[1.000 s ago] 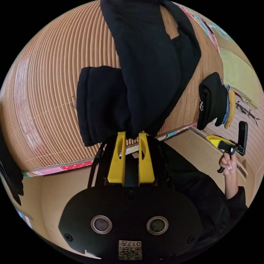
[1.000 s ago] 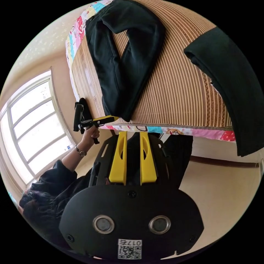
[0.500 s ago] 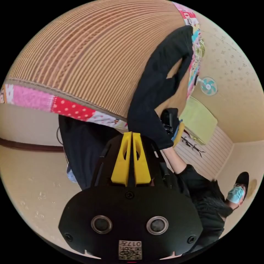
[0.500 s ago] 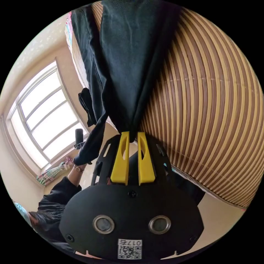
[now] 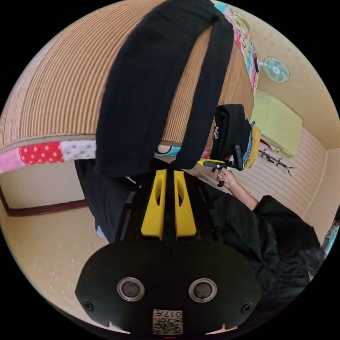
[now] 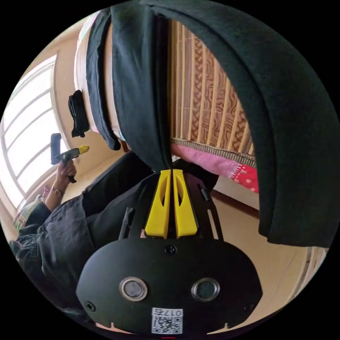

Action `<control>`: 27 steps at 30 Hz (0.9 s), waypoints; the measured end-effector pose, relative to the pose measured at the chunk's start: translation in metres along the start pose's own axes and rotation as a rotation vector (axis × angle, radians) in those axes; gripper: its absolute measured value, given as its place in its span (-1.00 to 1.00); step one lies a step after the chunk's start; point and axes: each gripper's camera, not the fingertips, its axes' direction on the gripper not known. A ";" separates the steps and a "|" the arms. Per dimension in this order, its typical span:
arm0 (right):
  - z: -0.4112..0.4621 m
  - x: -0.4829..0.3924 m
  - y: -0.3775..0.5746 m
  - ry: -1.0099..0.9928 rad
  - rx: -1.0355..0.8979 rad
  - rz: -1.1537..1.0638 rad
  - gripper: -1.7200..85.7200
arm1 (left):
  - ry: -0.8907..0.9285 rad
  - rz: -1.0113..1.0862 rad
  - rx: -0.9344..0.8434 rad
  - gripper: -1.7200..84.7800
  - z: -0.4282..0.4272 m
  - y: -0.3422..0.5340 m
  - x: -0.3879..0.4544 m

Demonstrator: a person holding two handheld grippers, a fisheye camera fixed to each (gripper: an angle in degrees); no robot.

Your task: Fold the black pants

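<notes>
The black pants [image 5: 141,88] lie across a bed with a striped bamboo mat [image 5: 53,99]. One broad leg hangs over the bed's edge, just beyond my left gripper [image 5: 169,171]. Its jaws stand slightly apart with nothing between them. In the right gripper view the left gripper [image 6: 82,149] is held in a hand, clear of the cloth. My right gripper [image 6: 172,171] is shut on the end of the other leg [image 6: 141,88]. In the left gripper view, the right gripper [image 5: 202,163] sits at the tip of that narrow leg.
A broad black cloth [image 6: 283,124] hangs over the mat's [image 6: 205,99] edge at the right; I cannot tell whether it belongs to the pants. A stack of folded clothes [image 5: 230,127] sits at the bed's corner. Fan [image 5: 276,69] and window [image 6: 28,134] lie beyond.
My left gripper has let go of the pants leg, which now hangs over the bed's edge. My right gripper has closed on the other leg. Both cameras have swung.
</notes>
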 end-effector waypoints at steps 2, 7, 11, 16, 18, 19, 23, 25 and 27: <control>-0.013 -0.015 0.013 -0.015 0.010 -0.115 -0.94 | -0.006 0.065 0.020 -0.79 0.008 -0.014 0.037; -0.050 -0.085 0.047 -0.271 0.098 -0.430 -0.94 | -0.057 0.228 0.011 -0.55 0.033 -0.050 0.156; -0.052 -0.106 0.047 -0.402 0.119 -0.528 -0.93 | -0.412 0.256 -0.132 -0.60 0.081 -0.073 0.200; -0.045 -0.089 0.026 -0.345 -0.011 -0.412 -0.89 | -0.637 0.298 -0.110 -0.89 0.099 -0.066 0.200; -0.057 -0.088 0.019 -0.142 -0.068 -0.391 -0.83 | -0.518 0.237 -0.069 -0.90 0.086 -0.060 0.184; -0.075 -0.091 0.013 -0.054 -0.040 -0.386 -0.75 | -0.411 0.189 -0.031 -0.91 0.077 -0.055 0.170; -0.148 -0.106 -0.038 -0.086 0.129 -0.388 -0.66 | -0.213 0.112 0.064 -0.91 0.059 -0.041 0.138; -0.189 -0.112 -0.099 -0.108 0.287 -0.328 -0.64 | -0.175 0.116 0.084 -0.91 0.053 -0.037 0.130; -0.206 -0.107 -0.159 -0.092 0.380 -0.233 -0.62 | -0.129 0.130 0.092 -0.91 0.049 -0.035 0.126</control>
